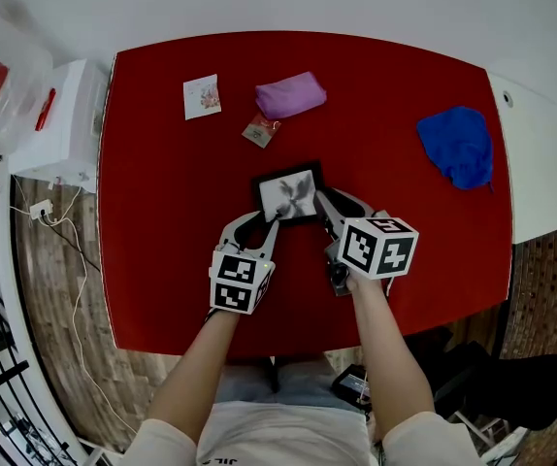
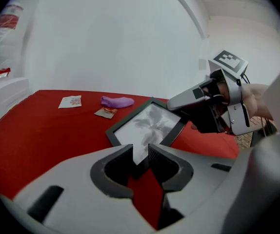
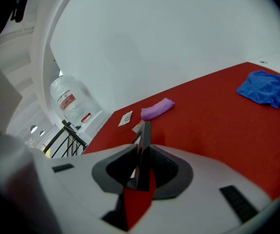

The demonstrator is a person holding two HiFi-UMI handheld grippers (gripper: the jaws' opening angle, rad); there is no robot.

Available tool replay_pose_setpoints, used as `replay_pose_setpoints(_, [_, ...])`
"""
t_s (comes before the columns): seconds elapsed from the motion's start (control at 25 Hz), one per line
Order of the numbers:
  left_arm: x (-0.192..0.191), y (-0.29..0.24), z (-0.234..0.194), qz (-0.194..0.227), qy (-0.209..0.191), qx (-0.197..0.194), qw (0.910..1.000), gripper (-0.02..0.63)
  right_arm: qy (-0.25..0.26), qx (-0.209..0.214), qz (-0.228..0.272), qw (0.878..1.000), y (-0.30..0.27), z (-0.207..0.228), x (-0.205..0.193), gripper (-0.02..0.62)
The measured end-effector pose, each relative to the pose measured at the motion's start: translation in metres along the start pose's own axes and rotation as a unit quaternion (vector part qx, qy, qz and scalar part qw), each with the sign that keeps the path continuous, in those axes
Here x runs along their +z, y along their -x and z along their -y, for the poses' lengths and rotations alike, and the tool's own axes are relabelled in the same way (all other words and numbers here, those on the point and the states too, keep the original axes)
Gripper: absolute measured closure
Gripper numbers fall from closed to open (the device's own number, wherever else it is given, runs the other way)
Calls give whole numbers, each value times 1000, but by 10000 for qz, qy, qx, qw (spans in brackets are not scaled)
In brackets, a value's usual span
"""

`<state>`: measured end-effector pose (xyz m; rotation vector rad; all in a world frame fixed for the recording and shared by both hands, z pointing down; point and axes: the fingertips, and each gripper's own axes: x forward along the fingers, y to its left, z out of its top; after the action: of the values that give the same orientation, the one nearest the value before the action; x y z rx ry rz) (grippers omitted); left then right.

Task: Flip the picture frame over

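A black picture frame (image 1: 290,194) with a grey flower print lies picture side up in the middle of the red table (image 1: 162,221). Its right side is tilted a little off the cloth. My right gripper (image 1: 329,208) is shut on the frame's right edge, which stands as a thin dark strip (image 3: 144,135) between its pads (image 3: 141,161). My left gripper (image 1: 265,221) is at the frame's near left corner. That corner (image 2: 139,150) reaches in between the open jaws (image 2: 140,156). In the left gripper view the right gripper (image 2: 198,99) clamps the frame's (image 2: 150,123) far side.
Behind the frame lie a purple pouch (image 1: 290,95), a small packet (image 1: 261,130) and a white card (image 1: 202,96). A blue cloth (image 1: 458,146) sits at the right. A white cabinet (image 1: 65,124) stands left of the table and a white ledge (image 1: 536,163) to its right.
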<state>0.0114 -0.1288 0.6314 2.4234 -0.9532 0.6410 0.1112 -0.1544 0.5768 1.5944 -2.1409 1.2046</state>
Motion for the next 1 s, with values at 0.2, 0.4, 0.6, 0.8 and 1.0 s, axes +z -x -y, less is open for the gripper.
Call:
replay_pose_setpoints(0.2, [-4, -3, 0, -106, -66, 40, 9999, 505, 182, -263, -217, 9993, -8, 21, -18, 526])
replay_pose_setpoints(0.4, [-10, -4, -4, -167, -121, 147, 9997, 530, 649, -697, -456, 9944, -16, 38, -37, 526])
replay_pose_setpoints(0.6, [-11, -7, -3, -178, -205, 172, 9995, 554, 1000, -1102, -617, 9869, -23, 50, -50, 526])
replay_pose_setpoints(0.8, [-11, -10, -5, -221, -194, 196, 9994, 565, 913, -1223, -698, 9858, -26, 55, -57, 528])
replay_pose_setpoints(1.0, [-10, -12, -7, -256, -236, 226, 9991, 572, 915, -1177, -712, 9862, -28, 55, -57, 526])
